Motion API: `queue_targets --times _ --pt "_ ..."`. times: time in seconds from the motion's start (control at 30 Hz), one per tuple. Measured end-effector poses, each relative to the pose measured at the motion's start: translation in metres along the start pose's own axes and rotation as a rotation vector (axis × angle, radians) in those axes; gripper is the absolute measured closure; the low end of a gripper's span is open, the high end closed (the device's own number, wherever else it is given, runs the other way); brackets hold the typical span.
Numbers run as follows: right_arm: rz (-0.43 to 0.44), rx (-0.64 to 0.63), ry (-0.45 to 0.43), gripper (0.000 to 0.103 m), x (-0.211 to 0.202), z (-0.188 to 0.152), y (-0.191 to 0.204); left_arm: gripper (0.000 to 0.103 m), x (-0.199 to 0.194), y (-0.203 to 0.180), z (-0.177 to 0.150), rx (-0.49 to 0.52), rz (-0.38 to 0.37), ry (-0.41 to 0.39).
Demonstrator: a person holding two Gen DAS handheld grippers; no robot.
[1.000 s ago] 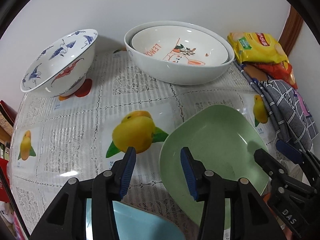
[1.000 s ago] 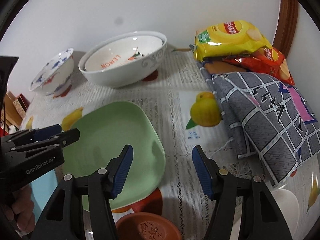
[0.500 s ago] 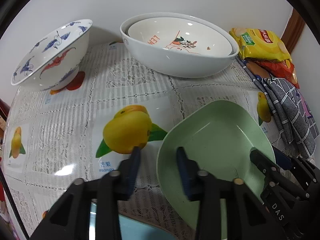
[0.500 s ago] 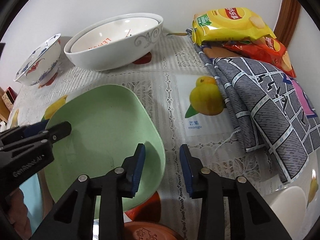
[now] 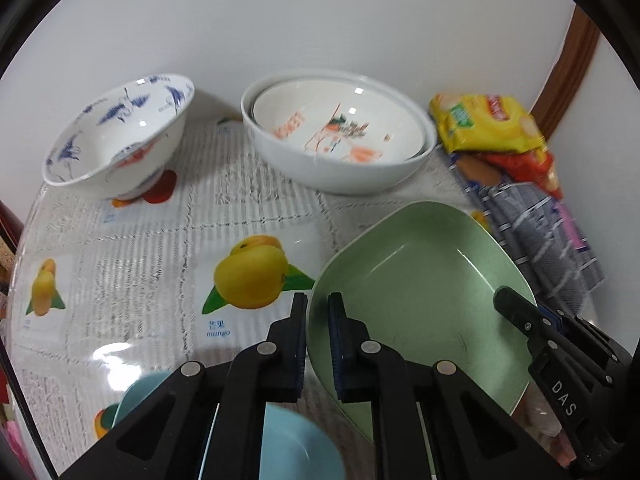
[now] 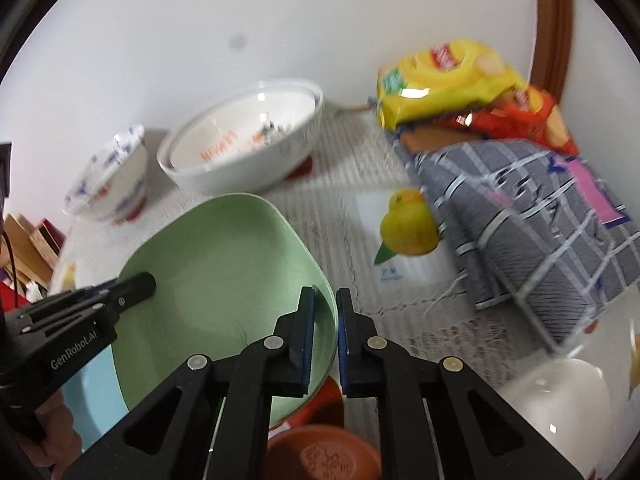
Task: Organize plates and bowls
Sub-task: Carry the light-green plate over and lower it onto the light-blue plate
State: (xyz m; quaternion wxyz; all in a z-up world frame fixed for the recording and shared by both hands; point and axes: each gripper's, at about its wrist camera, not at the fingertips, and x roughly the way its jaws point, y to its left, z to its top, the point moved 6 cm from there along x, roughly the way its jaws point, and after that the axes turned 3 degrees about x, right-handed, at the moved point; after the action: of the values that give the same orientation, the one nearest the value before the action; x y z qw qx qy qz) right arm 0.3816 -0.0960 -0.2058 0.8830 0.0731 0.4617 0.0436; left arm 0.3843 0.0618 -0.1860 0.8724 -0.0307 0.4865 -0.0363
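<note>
Both grippers pinch the green plate (image 5: pixel 420 280) at centre frame: left gripper (image 5: pixel 317 312) fingers narrow on its left rim, right gripper (image 6: pixel 325 306) narrow on its right rim. Best lift level, both sides together, I'd say. The stacked white bowls (image 5: pixel 340 144) sit beyond, with open counter (image 5: pixel 140 248) at left and a blue dish (image 5: pixel 292 444) below.

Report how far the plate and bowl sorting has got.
Done: one patterned bowl sits nested inside the large white bowl. In hand: the left gripper and the right gripper are each shut on opposite rims of the green plate. Left: the blue-crane bowl stands alone, and the light blue dish and brown dish are unsorted.
</note>
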Motion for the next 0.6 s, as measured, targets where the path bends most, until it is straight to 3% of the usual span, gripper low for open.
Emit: queue_targets --times 0.3,0.6 --pt "0.021 0.045 -0.056 0.093 -0.076 -0.01 0.002 0.093 -0.075 -0.017 -0.02 0.024 0.007 -0.058" --pt "0.038 0.083 -0.09 0.094 -0.143 -0.053 -0.006 0.093 -0.131 -0.029 -0.066 0.016 -0.009 -0.088"
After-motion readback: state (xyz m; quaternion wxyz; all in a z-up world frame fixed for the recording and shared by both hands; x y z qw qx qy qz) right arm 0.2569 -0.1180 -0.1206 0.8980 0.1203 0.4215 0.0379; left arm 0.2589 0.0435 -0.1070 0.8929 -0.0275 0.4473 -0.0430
